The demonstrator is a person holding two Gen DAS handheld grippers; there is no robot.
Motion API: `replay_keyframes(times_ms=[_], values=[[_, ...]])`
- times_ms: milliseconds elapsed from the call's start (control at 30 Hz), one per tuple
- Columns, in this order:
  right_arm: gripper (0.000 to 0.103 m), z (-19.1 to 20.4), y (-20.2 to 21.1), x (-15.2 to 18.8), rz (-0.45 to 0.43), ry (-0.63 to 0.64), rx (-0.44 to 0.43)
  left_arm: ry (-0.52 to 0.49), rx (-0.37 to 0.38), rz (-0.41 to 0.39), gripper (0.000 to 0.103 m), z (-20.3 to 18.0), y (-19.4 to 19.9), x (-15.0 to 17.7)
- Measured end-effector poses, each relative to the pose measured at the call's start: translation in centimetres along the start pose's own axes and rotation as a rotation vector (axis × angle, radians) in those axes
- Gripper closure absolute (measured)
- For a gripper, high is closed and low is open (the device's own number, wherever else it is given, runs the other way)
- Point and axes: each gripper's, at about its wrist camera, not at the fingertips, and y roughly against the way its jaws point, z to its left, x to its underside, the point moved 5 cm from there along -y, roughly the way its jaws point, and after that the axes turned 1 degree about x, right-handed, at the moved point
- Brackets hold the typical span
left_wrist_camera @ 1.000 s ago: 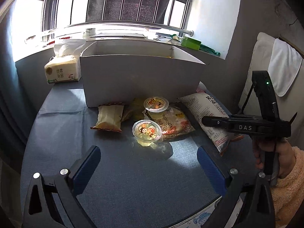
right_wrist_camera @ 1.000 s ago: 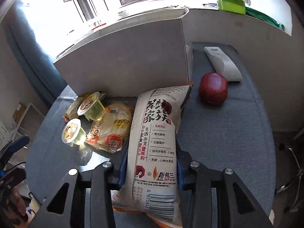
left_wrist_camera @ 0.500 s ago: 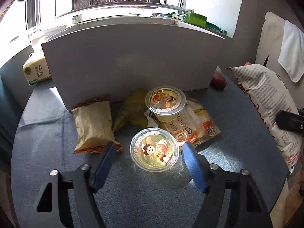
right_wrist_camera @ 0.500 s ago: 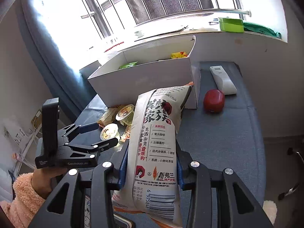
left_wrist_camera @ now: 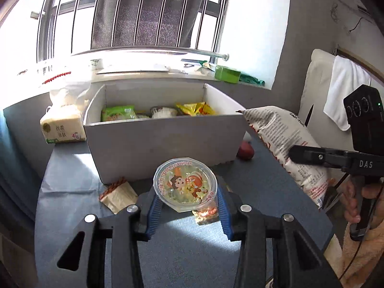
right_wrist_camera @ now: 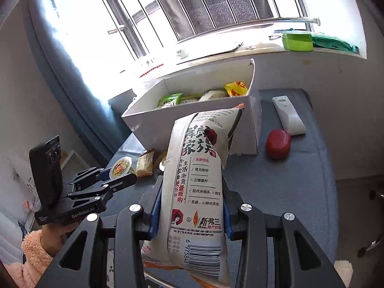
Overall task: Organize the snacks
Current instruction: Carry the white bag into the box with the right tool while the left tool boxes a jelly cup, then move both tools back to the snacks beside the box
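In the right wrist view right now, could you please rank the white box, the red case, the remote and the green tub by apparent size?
1. White box
2. Remote and red case: look alike, unranked.
3. Green tub, though farthest away, so unsure.

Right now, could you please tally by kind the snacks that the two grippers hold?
Jelly cup: 1, in the left gripper
Large white snack bag: 1, in the right gripper
Total: 2
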Motion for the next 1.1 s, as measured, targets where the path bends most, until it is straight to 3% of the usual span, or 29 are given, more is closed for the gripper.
replay_keyframes(times_ms=[233, 433, 567, 600, 633, 667, 700, 933, 1100], values=[[0.059, 1.1, -1.5, -8.1, -0.066, -0.014, -0.017, 0.001, -0.013, -0.096, 0.057, 2.4, -0.3, -9.3], [0.059, 0.1, -5.9, -15.3, -0.085, -0.045, 0.045, 0.024, -0.033, -0.046, 0.057, 4.9, -5.4, -15.2], [0.059, -0.9, -8.9, -17.4, -0.072, -0.083, 0.060, 0.040, -0.052, -0.005, 0.056, 6.1, -8.2, -15.3], [0.056, -1.2, -9.6, -17.7, -0.066, -0.087, 0.060, 0.055, -0.063, 0.022, 0.045, 6.5, -8.9, -15.2], [0.050, -1.3, -10.3, -17.8, -0.058, -0.090, 0.053, 0.076, -0.060, 0.048, 0.020, 6.8, -9.4, -14.9], [0.038, -1.6, -10.7, -17.9, -0.049, -0.102, 0.043, 0.098, -0.056, 0.054, 0.006, 7.2, -9.6, -14.6], [0.003, -1.9, -11.0, -17.8, -0.049, -0.120, 0.047, 0.116, -0.056, 0.046, 0.000, 7.5, -9.4, -14.4], [0.000, -2.7, -9.7, -17.3, -0.113, -0.106, 0.100, 0.083, -0.128, 0.016, 0.000, 8.1, -7.6, -13.5], [0.000, -1.9, -8.6, -16.7, -0.117, -0.071, 0.109, 0.059, -0.137, -0.008, 0.000, 7.5, -5.7, -13.3]])
